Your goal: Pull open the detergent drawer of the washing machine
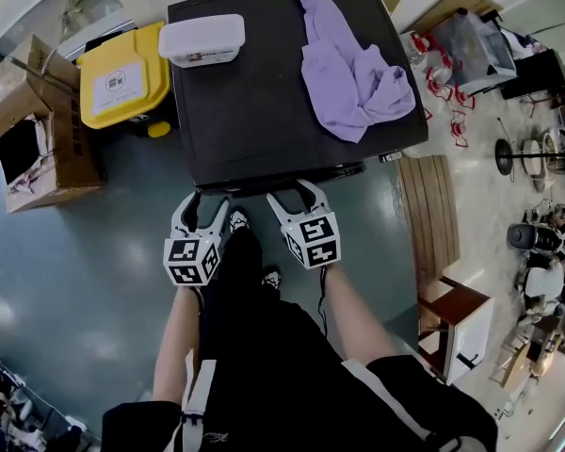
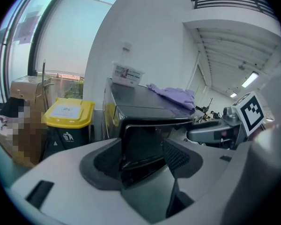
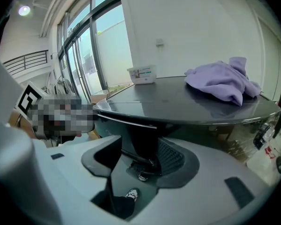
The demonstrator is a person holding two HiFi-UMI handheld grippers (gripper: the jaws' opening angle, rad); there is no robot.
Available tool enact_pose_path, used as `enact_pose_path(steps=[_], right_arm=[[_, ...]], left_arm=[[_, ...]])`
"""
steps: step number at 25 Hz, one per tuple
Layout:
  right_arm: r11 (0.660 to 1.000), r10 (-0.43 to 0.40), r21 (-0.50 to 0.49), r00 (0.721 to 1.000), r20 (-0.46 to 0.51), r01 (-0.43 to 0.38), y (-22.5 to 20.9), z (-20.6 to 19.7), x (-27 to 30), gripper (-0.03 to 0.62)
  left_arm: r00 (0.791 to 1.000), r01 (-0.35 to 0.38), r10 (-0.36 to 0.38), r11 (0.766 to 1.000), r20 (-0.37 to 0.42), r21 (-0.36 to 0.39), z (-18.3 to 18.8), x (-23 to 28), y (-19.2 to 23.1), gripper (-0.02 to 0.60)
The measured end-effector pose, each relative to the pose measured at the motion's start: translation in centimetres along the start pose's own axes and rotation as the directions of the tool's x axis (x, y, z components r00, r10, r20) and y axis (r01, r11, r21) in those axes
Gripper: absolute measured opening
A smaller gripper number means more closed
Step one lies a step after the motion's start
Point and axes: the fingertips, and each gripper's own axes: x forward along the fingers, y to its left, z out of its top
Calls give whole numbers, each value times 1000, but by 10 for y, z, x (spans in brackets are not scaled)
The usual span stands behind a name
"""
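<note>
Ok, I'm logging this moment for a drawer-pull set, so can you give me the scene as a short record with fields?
appliance: dark washing machine, seen from above
on top: purple cloth; white box
beside it: yellow bin
left gripper: jaws apart, dark front panel between them
right gripper: jaws apart under the machine's front edge, nothing held
task progress: cannot tell from these views

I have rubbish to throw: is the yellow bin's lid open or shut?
Shut. The yellow lid lies flat over the bin in the head view and sits level on it in the left gripper view.
</note>
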Motion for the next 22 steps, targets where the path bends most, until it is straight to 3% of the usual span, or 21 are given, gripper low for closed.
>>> enact_pose_path(steps=[11, 16, 22], right_arm=[[998, -61, 20, 998, 23, 60, -5, 3, 6, 219], [995, -98, 26, 994, 42, 97, -8, 3, 7, 212], [995, -99, 10, 994, 45, 98, -8, 4, 8, 207]], left_arm=[[1000, -22, 22, 1000, 13, -1, 2, 8, 4, 272], [999, -24, 25, 999, 34, -45, 4, 10, 0, 288], [994, -97, 99, 994, 37, -53, 4, 12, 4, 287]])
